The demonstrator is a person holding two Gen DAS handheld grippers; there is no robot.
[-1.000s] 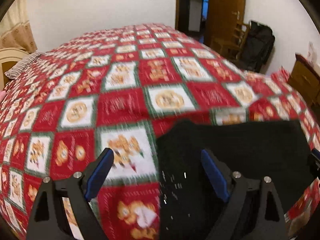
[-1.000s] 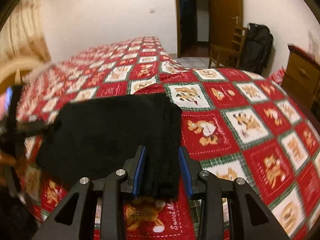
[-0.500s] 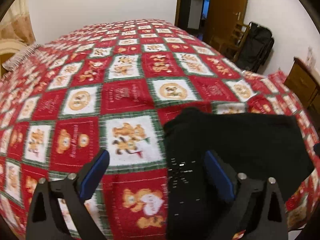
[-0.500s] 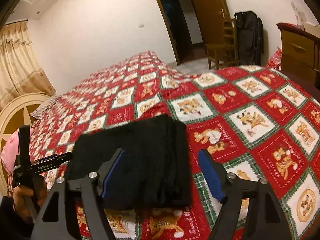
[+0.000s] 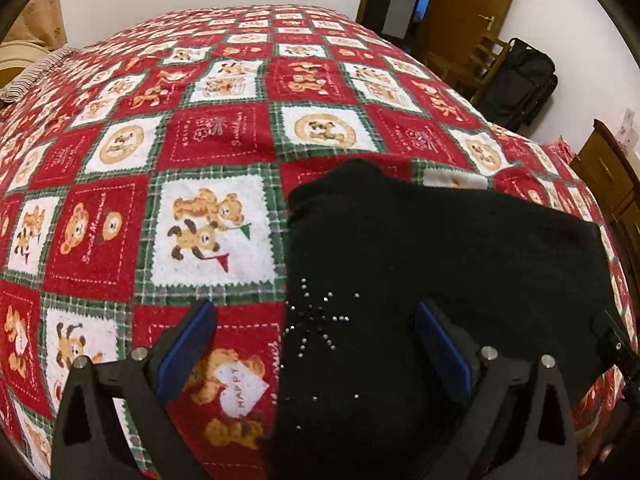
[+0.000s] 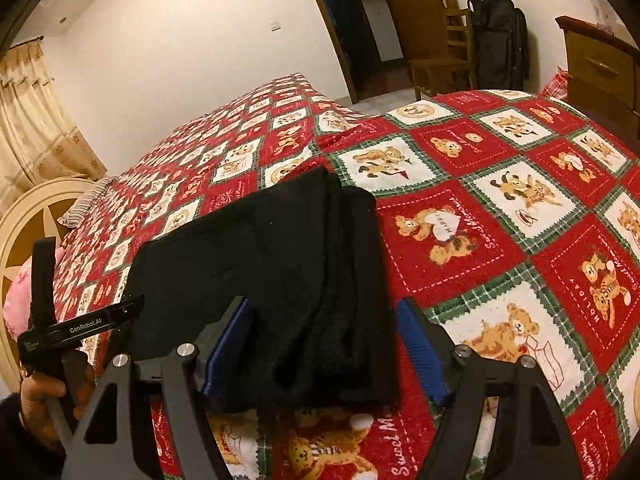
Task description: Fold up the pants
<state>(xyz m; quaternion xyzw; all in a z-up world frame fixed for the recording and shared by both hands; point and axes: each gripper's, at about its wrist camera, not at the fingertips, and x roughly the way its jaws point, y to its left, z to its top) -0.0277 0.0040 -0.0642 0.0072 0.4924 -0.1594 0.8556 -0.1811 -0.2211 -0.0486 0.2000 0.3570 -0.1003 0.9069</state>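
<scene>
Lying folded into a compact rectangle on the red teddy-bear bedspread [image 6: 472, 208], near its near edge: black pants [image 6: 272, 264], rhinestone star on the near left part [image 5: 316, 320]. Left gripper [image 5: 316, 356] spread wide over that left edge, blue pads clear of the cloth. Right gripper [image 6: 324, 354] parted, straddling the stacked right fold without pressing it. Wooden chair [image 6: 444, 56] and black bag [image 6: 498, 40] far right.
</scene>
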